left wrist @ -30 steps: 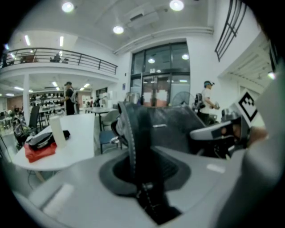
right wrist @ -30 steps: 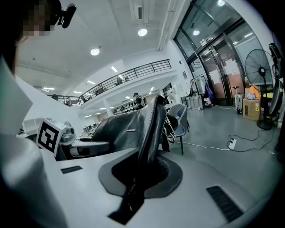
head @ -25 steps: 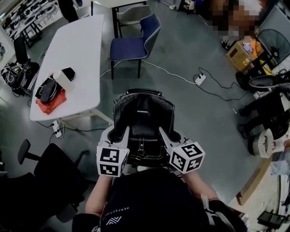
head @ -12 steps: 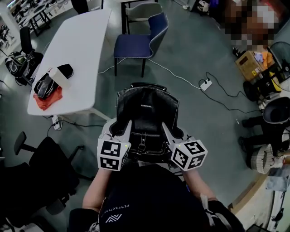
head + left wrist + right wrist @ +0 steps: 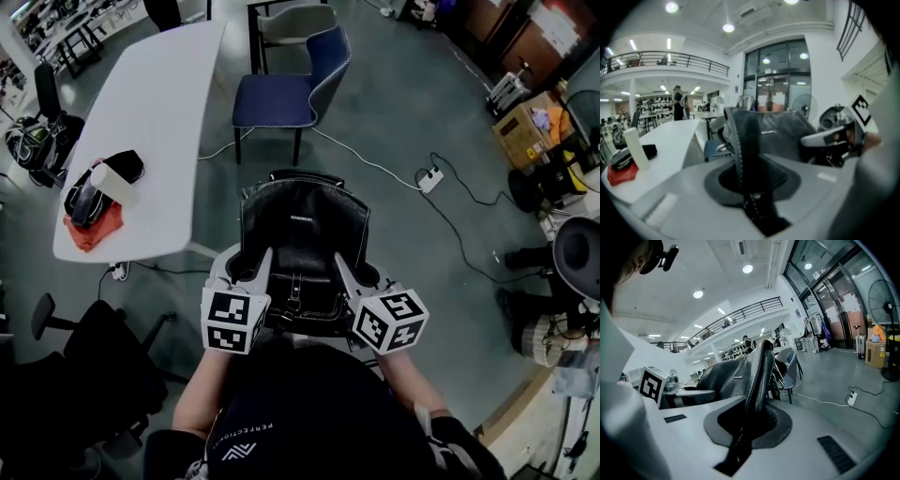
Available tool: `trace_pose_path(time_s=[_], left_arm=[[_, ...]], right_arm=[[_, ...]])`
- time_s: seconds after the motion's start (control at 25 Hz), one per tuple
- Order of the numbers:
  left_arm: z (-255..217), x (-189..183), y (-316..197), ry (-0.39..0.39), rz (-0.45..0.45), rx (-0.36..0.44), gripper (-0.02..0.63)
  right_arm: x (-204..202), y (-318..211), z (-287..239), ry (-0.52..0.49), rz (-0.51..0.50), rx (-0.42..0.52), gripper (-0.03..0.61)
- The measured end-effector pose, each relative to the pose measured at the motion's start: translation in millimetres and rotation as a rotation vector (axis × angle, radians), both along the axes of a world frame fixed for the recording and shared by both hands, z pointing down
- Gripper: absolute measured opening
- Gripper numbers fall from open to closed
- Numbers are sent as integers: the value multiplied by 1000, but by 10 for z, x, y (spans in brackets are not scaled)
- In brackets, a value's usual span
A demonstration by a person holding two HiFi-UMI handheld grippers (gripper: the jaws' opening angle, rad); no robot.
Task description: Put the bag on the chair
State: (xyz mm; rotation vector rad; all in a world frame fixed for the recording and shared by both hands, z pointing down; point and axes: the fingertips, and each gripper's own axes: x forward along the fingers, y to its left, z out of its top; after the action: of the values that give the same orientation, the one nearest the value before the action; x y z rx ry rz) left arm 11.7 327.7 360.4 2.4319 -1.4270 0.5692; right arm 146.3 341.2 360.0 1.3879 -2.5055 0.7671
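Observation:
A black leather bag (image 5: 302, 225) hangs in the air over the grey floor, carried between both grippers. My left gripper (image 5: 253, 274) is shut on the bag's left edge (image 5: 746, 140). My right gripper (image 5: 349, 274) is shut on its right edge (image 5: 760, 371). In the left gripper view the jaws (image 5: 749, 190) pinch the stitched rim; the right gripper view shows the same at the right gripper (image 5: 746, 430). The blue chair (image 5: 281, 98) stands ahead of the bag, beside the table, with its seat bare. It also shows small past the bag as the chair (image 5: 714, 149) and the chair (image 5: 791, 370).
A long white table (image 5: 150, 112) runs on the left, with a red cloth (image 5: 92, 225), black items and a white cup on it. A black office chair (image 5: 94, 366) is at the lower left. A power strip (image 5: 431, 178) and cables cross the floor on the right, near boxes (image 5: 530, 117).
Both grippers have carried the bag on across the floor, so the table and floor have shifted in the view. The hold on the bag is the same.

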Motion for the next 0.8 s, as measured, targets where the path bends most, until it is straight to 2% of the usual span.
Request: trace_pose_path(time_s=[0.32, 0.8], left_arm=[[91, -48, -923, 8, 10, -7, 94], [192, -571, -2222, -11, -27, -33, 94]], right_arm=[[-45, -880, 81, 18, 26, -24, 18], [-560, -2250, 203, 3, -7, -52, 18]])
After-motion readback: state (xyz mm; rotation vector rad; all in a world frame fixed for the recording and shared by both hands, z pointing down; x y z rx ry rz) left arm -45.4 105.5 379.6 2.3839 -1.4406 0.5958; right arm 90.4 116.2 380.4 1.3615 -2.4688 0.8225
